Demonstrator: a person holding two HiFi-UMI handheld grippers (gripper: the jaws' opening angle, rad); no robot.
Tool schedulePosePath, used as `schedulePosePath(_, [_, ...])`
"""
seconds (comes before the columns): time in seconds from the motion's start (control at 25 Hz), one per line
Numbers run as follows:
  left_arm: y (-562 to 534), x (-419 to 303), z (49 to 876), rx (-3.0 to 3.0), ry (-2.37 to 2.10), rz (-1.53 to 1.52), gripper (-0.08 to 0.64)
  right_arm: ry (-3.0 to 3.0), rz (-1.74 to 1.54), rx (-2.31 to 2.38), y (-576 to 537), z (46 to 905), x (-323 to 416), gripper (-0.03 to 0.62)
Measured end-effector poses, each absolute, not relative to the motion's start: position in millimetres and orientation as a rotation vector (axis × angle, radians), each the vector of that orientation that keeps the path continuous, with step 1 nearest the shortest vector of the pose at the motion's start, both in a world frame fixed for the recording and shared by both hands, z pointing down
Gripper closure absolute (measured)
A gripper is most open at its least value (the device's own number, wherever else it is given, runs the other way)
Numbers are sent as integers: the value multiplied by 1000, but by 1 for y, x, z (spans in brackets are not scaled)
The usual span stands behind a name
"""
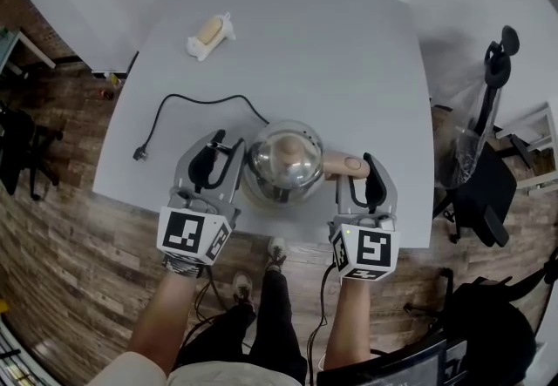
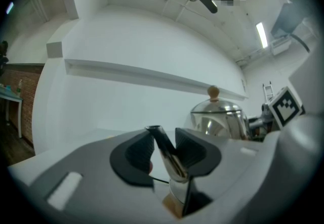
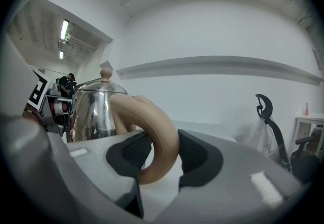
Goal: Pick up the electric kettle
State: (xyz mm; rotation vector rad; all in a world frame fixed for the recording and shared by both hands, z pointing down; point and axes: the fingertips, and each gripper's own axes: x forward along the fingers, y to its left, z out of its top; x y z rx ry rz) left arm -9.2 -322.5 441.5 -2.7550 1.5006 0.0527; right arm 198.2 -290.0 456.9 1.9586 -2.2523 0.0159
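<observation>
A shiny steel electric kettle (image 1: 283, 162) with a tan lid knob is near the front edge of the grey table (image 1: 331, 53). My left gripper (image 1: 228, 149) is at its left side. In the left gripper view the thin steel spout (image 2: 163, 148) stands between the pads, and the left gripper (image 2: 164, 153) is shut on it. My right gripper (image 1: 357, 165) is at the kettle's right, shut on the tan loop handle (image 3: 158, 134), which fills the right gripper (image 3: 161, 154) from pad to pad. Whether the kettle's base touches the table I cannot tell.
A black power cord (image 1: 187, 104) with its plug (image 1: 139, 153) lies on the table left of the kettle. A small cream object (image 1: 209, 34) sits at the far left. A black chair (image 1: 484, 193) and a stand (image 1: 499, 62) are off the table's right side.
</observation>
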Motion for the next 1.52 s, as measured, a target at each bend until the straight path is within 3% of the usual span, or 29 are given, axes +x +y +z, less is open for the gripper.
schedulePosePath(1.52, [-337, -6, 383, -2726, 1493, 35, 420, -2289, 39, 1933, -304, 404, 199, 430])
